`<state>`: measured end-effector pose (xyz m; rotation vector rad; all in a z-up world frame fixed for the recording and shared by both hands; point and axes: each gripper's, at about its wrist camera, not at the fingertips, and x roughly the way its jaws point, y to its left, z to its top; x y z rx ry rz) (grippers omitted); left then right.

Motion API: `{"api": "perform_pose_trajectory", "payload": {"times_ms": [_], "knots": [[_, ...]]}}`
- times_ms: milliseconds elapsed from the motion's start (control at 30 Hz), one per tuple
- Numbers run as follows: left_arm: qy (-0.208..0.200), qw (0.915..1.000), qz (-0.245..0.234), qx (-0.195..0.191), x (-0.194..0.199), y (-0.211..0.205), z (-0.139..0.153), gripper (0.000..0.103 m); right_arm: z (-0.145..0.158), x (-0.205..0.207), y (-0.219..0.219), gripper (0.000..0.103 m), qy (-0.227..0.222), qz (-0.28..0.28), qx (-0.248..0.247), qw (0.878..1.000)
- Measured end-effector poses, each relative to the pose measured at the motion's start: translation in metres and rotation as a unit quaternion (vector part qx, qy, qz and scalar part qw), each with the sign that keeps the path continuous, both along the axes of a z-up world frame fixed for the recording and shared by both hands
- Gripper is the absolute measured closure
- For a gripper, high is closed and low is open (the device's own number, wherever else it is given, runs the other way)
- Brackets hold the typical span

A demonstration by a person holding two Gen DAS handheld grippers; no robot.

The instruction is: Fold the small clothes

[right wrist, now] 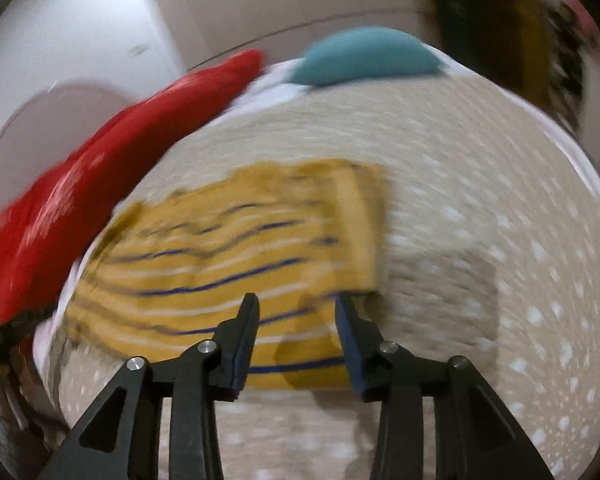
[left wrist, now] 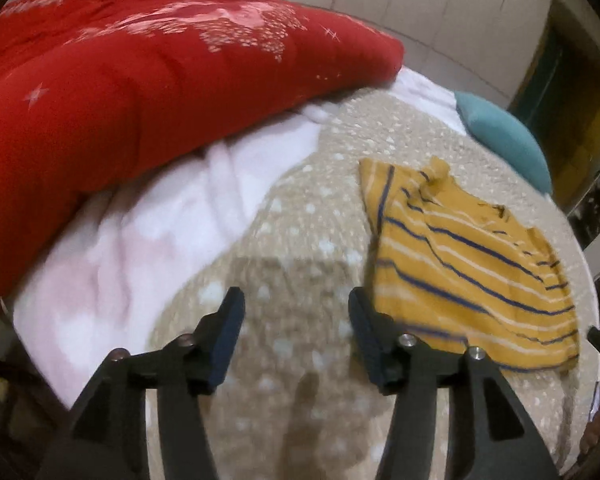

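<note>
A small mustard-yellow shirt with navy and white stripes (left wrist: pixel 472 264) lies spread on the beige dotted bedspread (left wrist: pixel 300 240). My left gripper (left wrist: pixel 296 300) is open and empty above the bedspread, just left of the shirt's near edge. In the right wrist view the shirt (right wrist: pixel 220 264) lies ahead, blurred by motion. My right gripper (right wrist: pixel 296 304) is open and empty, hovering over the shirt's near right part.
A red quilt (left wrist: pixel 140 92) lies piled at the left, over a white-pink blanket (left wrist: pixel 148 240). A teal pillow (left wrist: pixel 504 132) sits at the bed's far side; it also shows in the right wrist view (right wrist: pixel 364 56). Tiled wall behind. The bed edge runs along the right.
</note>
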<state>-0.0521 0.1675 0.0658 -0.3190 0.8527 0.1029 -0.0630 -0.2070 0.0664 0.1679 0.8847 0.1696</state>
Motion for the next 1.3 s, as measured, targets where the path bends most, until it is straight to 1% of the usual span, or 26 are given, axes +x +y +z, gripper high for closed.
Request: {"api": "perform_pose_trajectory", "payload": {"times_ms": [33, 67, 133, 167, 233, 267, 333, 367, 433, 467, 567, 600, 633, 700, 733, 767, 800, 867, 900, 933, 967, 1033, 1100, 1167, 1233, 1300], "knots": [[-0.006, 1.0, 0.001, -0.008, -0.01, -0.001, -0.001, 0.044, 0.0, 0.003, 0.022, 0.052, 0.002, 0.031, -0.011, 0.999], [-0.012, 0.9998, 0.004, -0.017, -0.02, -0.001, -0.002, 0.039, -0.002, 0.008, 0.056, 0.05, 0.005, 0.077, -0.024, 0.997], [-0.023, 0.9993, 0.01, -0.028, -0.039, 0.001, -0.005, 0.037, -0.009, 0.009, 0.103, 0.05, 0.008, 0.137, -0.041, 0.99], [-0.026, 0.9991, 0.013, -0.031, -0.047, 0.002, -0.006, 0.037, -0.015, 0.01, 0.138, 0.05, 0.007, 0.179, -0.057, 0.982], [-0.029, 0.9986, 0.023, -0.038, -0.061, 0.007, -0.009, 0.037, -0.024, 0.01, 0.184, 0.05, 0.001, 0.229, -0.08, 0.97], [-0.03, 0.9984, 0.026, -0.041, -0.066, 0.01, -0.01, 0.036, -0.029, 0.011, 0.214, 0.05, -0.004, 0.261, -0.096, 0.961], [-0.034, 0.9978, 0.032, -0.048, -0.079, 0.018, -0.012, 0.035, -0.038, 0.013, 0.251, 0.049, -0.008, 0.294, -0.121, 0.948], [-0.035, 0.9975, 0.034, -0.05, -0.082, 0.021, -0.012, 0.034, -0.045, 0.013, 0.275, 0.047, -0.013, 0.315, -0.142, 0.938], [-0.039, 0.9969, 0.04, -0.055, -0.088, 0.029, -0.015, 0.033, -0.055, 0.015, 0.301, 0.047, -0.019, 0.337, -0.174, 0.925], [-0.04, 0.9966, 0.045, -0.057, -0.091, 0.034, -0.016, 0.033, -0.064, 0.015, 0.318, 0.044, -0.028, 0.34, -0.207, 0.917], [-0.038, 0.9958, 0.056, -0.062, -0.096, 0.044, -0.02, 0.033, -0.076, 0.017, 0.342, 0.044, -0.067, 0.323, -0.284, 0.9], [-0.037, 0.9955, 0.059, -0.065, -0.097, 0.046, -0.021, 0.033, -0.079, 0.02, 0.349, 0.045, -0.071, 0.319, -0.296, 0.898], [-0.036, 0.9953, 0.062, -0.066, -0.098, 0.048, -0.021, 0.033, -0.082, 0.022, 0.352, 0.048, -0.072, 0.316, -0.302, 0.897], [-0.036, 0.9952, 0.066, -0.063, -0.101, 0.048, -0.02, 0.033, -0.088, 0.03, 0.36, 0.075, -0.057, 0.31, -0.305, 0.899], [-0.036, 0.9952, 0.068, -0.06, -0.102, 0.046, -0.019, 0.033, -0.088, 0.033, 0.362, 0.079, -0.055, 0.304, -0.304, 0.901], [-0.036, 0.9954, 0.069, -0.056, -0.103, 0.045, -0.017, 0.033, -0.085, 0.037, 0.361, 0.083, -0.054, 0.299, -0.297, 0.905], [-0.036, 0.9956, 0.068, -0.053, -0.104, 0.042, -0.014, 0.033, -0.079, 0.04, 0.356, 0.086, -0.05, 0.294, -0.277, 0.913], [-0.038, 0.9962, 0.063, -0.047, -0.103, 0.034, -0.007, 0.033, -0.062, 0.05, 0.344, 0.088, -0.044, 0.276, -0.22, 0.935], [-0.04, 0.9965, 0.058, -0.044, -0.102, 0.028, -0.002, 0.033, -0.048, 0.056, 0.33, 0.088, -0.044, 0.259, -0.178, 0.948], [-0.042, 0.9968, 0.054, -0.042, -0.1, 0.022, 0.002, 0.033, -0.034, 0.06, 0.315, 0.089, -0.047, 0.242, -0.147, 0.958], [-0.044, 0.9971, 0.048, -0.04, -0.099, 0.015, 0.007, 0.033, -0.013, 0.066, 0.289, 0.089, -0.057, 0.208, -0.105, 0.971], [-0.05, 0.9976, 0.03, -0.038, -0.094, -0.001, 0.017, 0.033, 0.015, 0.075, 0.238, 0.089, -0.068, 0.154, -0.041, 0.985], [-0.058, 0.9978, 0.009, -0.03, -0.09, -0.021, 0.028, 0.033, 0.034, 0.077, 0.174, 0.089, -0.079, 0.093, 0.011, 0.992], [-0.065, 0.9975, -0.011, -0.027, -0.085, -0.041, 0.035, 0.031, 0.045, 0.063, 0.096, 0.089, -0.09, 0.02, 0.05, 0.994], [-0.068, 0.9968, -0.034, -0.025, -0.079, -0.064, 0.039, 0.029, 0.041, 0.047, 0.036, 0.089, -0.09, -0.037, 0.074, 0.992], [-0.063, 0.996, -0.061, -0.017, -0.07, -0.089, 0.037, 0.029, 0.023, 0.022, -0.023, 0.089, -0.076, -0.095, 0.091, 0.988]]}}
